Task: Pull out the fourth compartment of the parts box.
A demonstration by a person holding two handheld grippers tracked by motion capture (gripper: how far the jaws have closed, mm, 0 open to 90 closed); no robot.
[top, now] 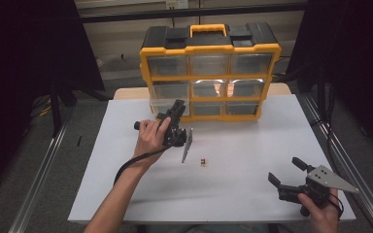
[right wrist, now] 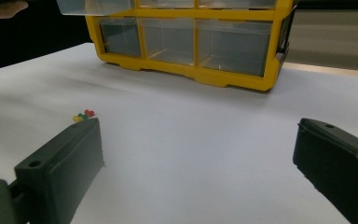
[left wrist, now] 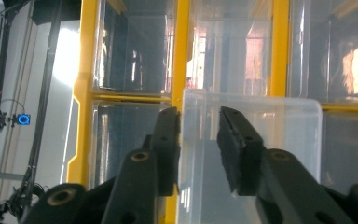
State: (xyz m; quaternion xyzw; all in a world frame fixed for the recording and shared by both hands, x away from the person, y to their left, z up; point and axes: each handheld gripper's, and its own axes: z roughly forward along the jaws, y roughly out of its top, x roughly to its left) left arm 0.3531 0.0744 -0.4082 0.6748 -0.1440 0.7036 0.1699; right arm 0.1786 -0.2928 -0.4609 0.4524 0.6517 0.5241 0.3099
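Left gripper (top: 176, 109) raised at pulled-out clear drawer (top: 167, 104), jaws slightly parted around its front, right gripper (top: 287, 175) low, jaws wide, empty.

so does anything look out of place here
One clear drawer sticks out of the yellow organizer while the others sit flush; the left gripper is at its front. A few small coloured bits lie loose on the table.

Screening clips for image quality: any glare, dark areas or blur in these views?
High view: glare on the organizer's middle drawers, dark surroundings. Left gripper view: bright backlight through the clear drawer, reflections. Right gripper view: even light, small coloured pieces soft, jaws blurred.
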